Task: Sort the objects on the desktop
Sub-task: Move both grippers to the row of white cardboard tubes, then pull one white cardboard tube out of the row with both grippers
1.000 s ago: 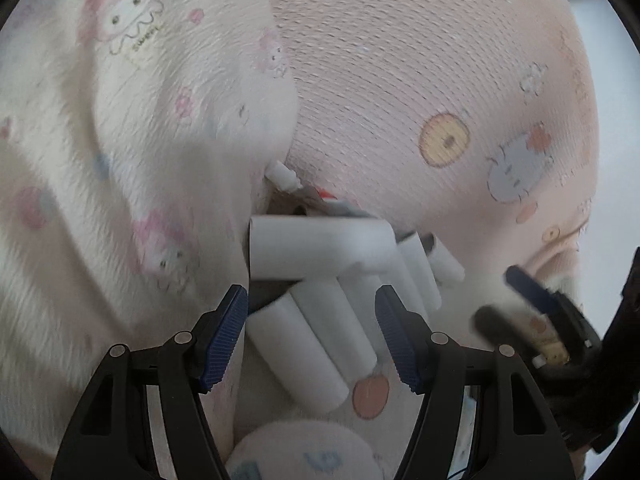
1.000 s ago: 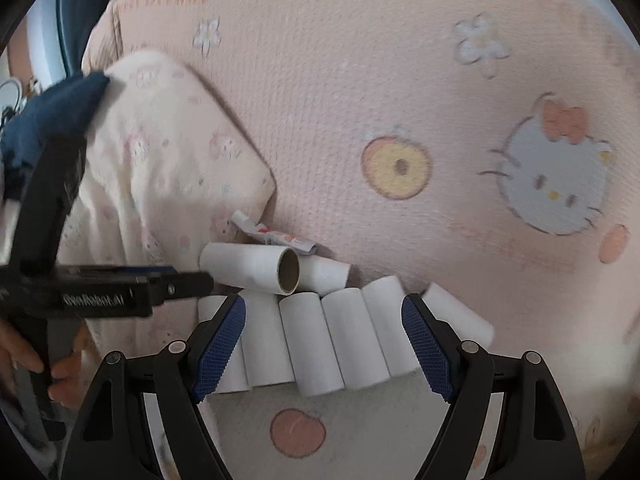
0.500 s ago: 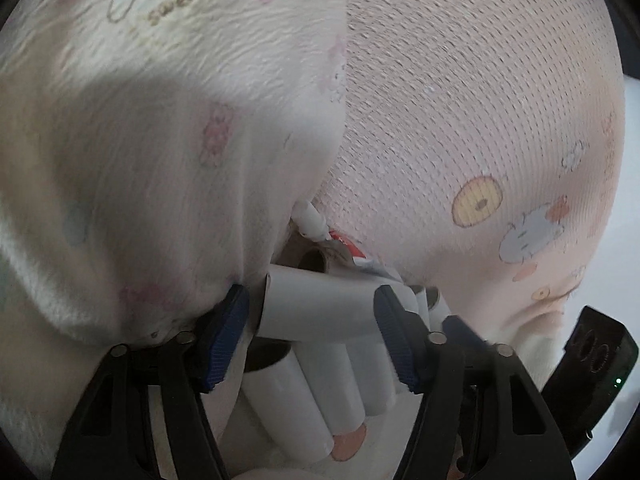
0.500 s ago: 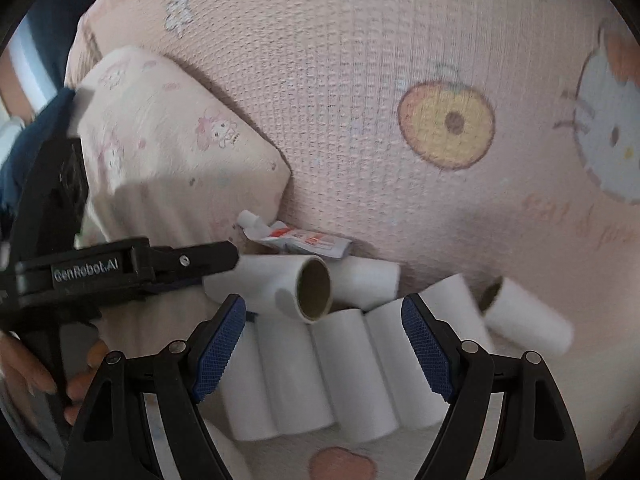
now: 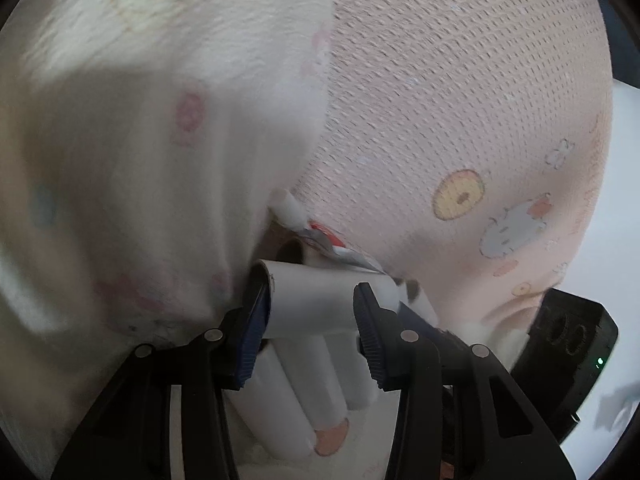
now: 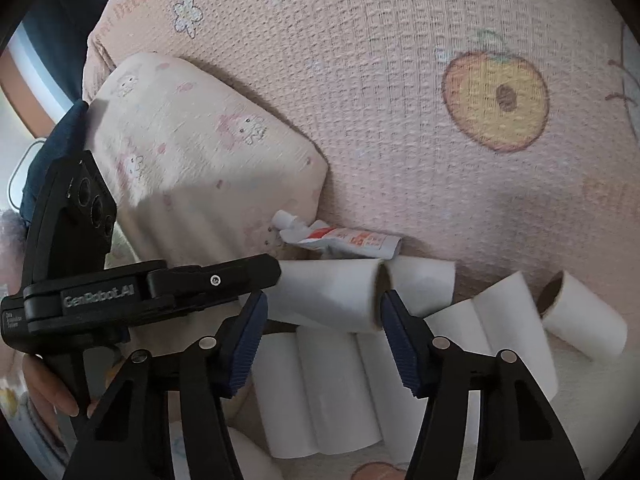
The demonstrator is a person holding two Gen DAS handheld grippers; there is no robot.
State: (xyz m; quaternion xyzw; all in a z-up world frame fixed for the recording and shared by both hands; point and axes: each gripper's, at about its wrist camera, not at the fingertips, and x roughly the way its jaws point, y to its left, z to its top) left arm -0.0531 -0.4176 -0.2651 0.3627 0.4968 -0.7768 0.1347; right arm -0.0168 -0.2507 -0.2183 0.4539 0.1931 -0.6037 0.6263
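Several white cardboard tubes lie in a pile on a pink Hello Kitty blanket [image 6: 400, 100]. One white tube [image 5: 316, 300] [image 6: 328, 296] lies crosswise on top of the pile. My left gripper [image 5: 308, 320] has closed in around this tube, with its blue pads against both sides. My right gripper [image 6: 320, 336] is narrowed around the same tube's open end, and whether its pads touch is unclear. A squeezed toothpaste tube [image 6: 340, 238] [image 5: 320, 236] lies just behind the pile. A row of tubes [image 6: 332, 392] lies under the top one.
A cream pillow with pink cartoon prints [image 6: 192, 160] [image 5: 140, 140] stands at the left, touching the tubes. A loose tube [image 6: 584, 320] lies at the right. The left gripper's black body [image 6: 100, 296] crosses the right wrist view.
Both grippers moved in toward the top tube and narrowed their jaws around it. The left gripper's pads went from wide apart to pressing the tube's sides.
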